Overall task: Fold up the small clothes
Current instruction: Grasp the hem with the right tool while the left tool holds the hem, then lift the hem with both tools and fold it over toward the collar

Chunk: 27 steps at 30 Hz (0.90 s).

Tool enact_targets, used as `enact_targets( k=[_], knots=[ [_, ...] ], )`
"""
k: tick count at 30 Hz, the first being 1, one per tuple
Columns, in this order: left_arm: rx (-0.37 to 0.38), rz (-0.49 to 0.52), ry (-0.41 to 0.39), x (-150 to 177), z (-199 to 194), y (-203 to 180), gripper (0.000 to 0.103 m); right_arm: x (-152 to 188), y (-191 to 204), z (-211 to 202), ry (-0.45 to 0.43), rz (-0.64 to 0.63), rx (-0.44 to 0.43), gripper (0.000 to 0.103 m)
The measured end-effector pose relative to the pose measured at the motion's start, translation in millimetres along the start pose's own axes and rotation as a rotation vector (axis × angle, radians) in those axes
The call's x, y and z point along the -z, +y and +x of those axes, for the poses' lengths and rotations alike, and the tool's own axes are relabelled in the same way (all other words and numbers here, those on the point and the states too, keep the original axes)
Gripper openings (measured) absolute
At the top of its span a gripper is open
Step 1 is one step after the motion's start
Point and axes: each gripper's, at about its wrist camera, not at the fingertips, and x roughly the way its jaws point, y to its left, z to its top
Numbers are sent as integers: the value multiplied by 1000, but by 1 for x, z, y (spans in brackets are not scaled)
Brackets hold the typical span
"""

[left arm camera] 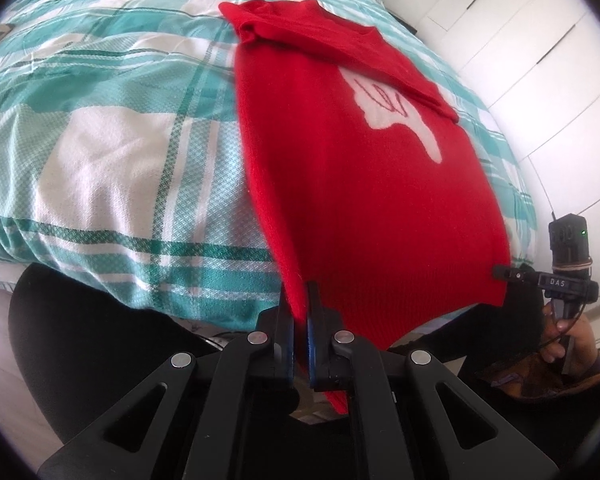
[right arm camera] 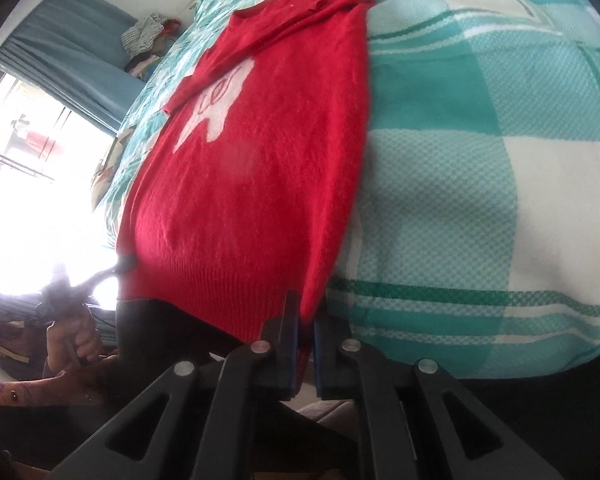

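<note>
A small red knitted sweater (left arm camera: 360, 184) with a white motif lies lengthwise on the bed, sleeves folded over its chest; it also shows in the right wrist view (right arm camera: 260, 168). My left gripper (left arm camera: 300, 300) is shut on the sweater's bottom hem at its left corner. My right gripper (right arm camera: 306, 308) is shut on the hem's right corner. Each gripper shows in the other's view, at the hem's far corner: the right gripper (left arm camera: 508, 274) and the left gripper (right arm camera: 122, 264). The hem hangs just off the bed's near edge.
The bed has a teal and white checked cover (left arm camera: 112, 152), also seen in the right wrist view (right arm camera: 480, 168). White wardrobe doors (left arm camera: 540, 60) stand right of the bed. A bright window (right arm camera: 28, 152), blue curtain (right arm camera: 72, 52) and a pile of clothes (right arm camera: 148, 40) lie left.
</note>
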Motion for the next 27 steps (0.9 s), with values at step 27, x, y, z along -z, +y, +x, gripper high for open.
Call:
enact_targets(
  k=[27],
  knots=[
    [128,-49,-216,-237,-1,15,2,-205,19,-32,-322,54,-172,4]
  ],
)
